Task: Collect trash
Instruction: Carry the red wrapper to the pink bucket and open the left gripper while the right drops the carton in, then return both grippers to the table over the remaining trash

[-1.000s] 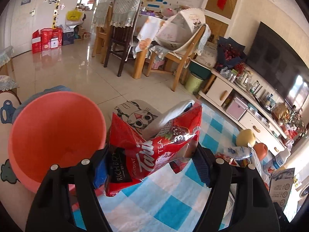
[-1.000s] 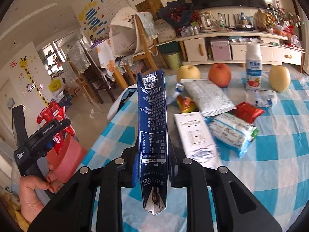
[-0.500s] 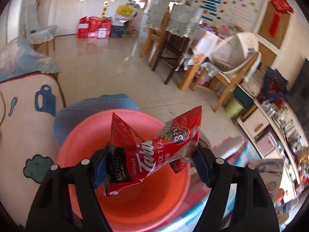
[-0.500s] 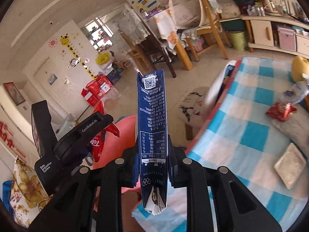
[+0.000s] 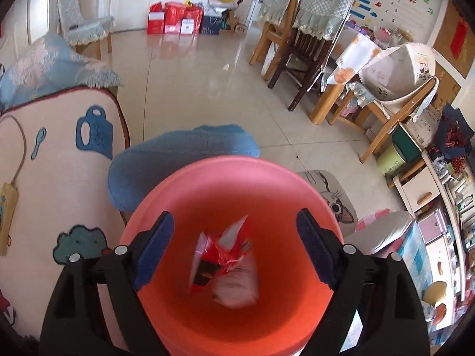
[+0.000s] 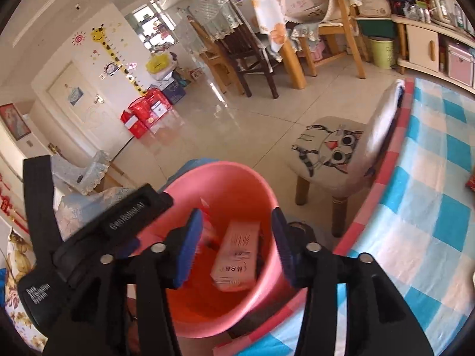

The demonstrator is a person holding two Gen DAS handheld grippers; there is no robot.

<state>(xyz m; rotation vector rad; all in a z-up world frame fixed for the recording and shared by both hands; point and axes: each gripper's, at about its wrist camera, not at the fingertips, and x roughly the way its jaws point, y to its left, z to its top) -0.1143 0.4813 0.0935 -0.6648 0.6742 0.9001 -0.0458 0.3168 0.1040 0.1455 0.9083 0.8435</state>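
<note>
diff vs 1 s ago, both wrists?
Both hands swung from the table to over the pink bucket. The left gripper has just been opening and dropped the red milk tea packet, now inside the bucket. The right gripper has just been opening too; its dark blue carton is gone from between the jaws. The cat-print stool and checked tablecloth are unchanged.

The round salmon-pink plastic bucket point(image 5: 234, 184) filled the lower centre of both views, its mouth unobstructed from above. A blurred red foil wrapper point(image 5: 221, 256) and a pale pink carton point(image 6: 237, 255) took up part of its floor. A blue cushioned stool point(image 5: 178, 160) pressed against its far rim; a cat-print stool point(image 6: 329, 148) and the blue-checked tablecloth's edge point(image 6: 394, 160) hemmed the right. Open tiled floor point(image 5: 207, 83) lay beyond.
</note>
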